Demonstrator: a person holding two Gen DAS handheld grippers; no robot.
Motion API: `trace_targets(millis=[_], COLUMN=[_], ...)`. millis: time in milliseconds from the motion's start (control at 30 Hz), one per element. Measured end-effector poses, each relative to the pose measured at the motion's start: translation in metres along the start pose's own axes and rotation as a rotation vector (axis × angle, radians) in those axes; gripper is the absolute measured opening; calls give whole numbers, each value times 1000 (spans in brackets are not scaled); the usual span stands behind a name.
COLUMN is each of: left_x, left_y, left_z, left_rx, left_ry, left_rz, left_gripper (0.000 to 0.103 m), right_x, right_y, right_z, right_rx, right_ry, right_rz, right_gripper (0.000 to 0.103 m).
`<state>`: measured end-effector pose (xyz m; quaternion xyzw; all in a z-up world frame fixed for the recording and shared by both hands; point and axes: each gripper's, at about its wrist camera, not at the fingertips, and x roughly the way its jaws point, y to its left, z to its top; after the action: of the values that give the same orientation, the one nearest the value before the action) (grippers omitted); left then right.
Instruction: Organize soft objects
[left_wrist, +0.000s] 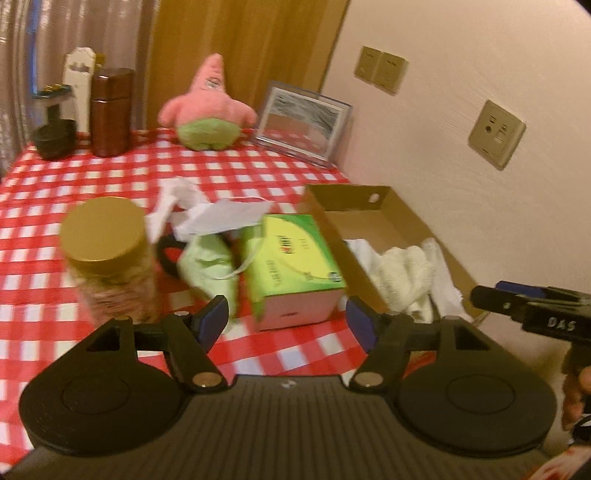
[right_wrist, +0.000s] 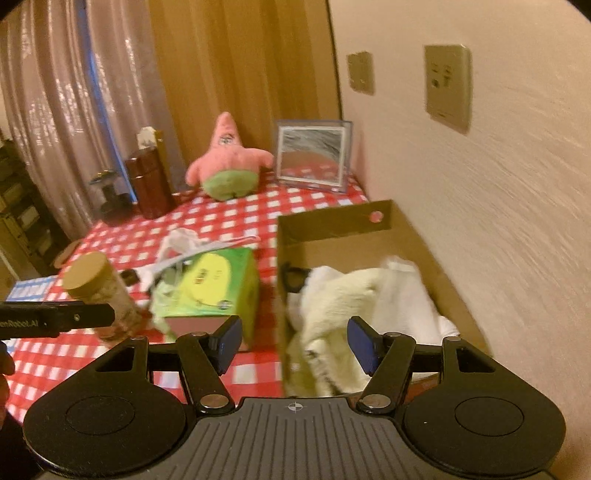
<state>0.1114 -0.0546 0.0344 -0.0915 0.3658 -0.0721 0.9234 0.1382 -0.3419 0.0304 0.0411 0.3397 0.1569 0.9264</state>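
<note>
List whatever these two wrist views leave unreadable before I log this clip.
- Print on the green and yellow tissue box: motion blur in both views.
- Contents of the gold-lidded clear jar: blurred.
- Floor of the brown cardboard box: covered by the cream fluffy cloth in the right wrist view.
- Black ring-shaped item: mostly hidden under the pale green cloth, left wrist view.

Jar (left_wrist: 107, 258) and tissue box (left_wrist: 295, 266) are blurred by motion; box lettering is unreadable. A black item (left_wrist: 168, 254) is largely hidden behind green cloth (left_wrist: 210, 266).
</note>
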Motion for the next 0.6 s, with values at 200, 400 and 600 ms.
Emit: trace_targets(millis=[200, 400, 600], left_x=[-28, -42, -43], left_y=[26, 46, 57], left_z=[-8, -11, -18], left_rx=[-10, -27, -18], left_ry=[-27, -38, -30], left_rz=[69, 108, 136], left_gripper=[69, 70, 70], right_x=[-8, -10, -6], right_y=[32, 58, 72], right_z=[-2, -2, -1], right_rx=[-32, -76, -115], right_ry=[3, 3, 8], right_rz=[37, 64, 74], right_gripper=[63, 63, 63])
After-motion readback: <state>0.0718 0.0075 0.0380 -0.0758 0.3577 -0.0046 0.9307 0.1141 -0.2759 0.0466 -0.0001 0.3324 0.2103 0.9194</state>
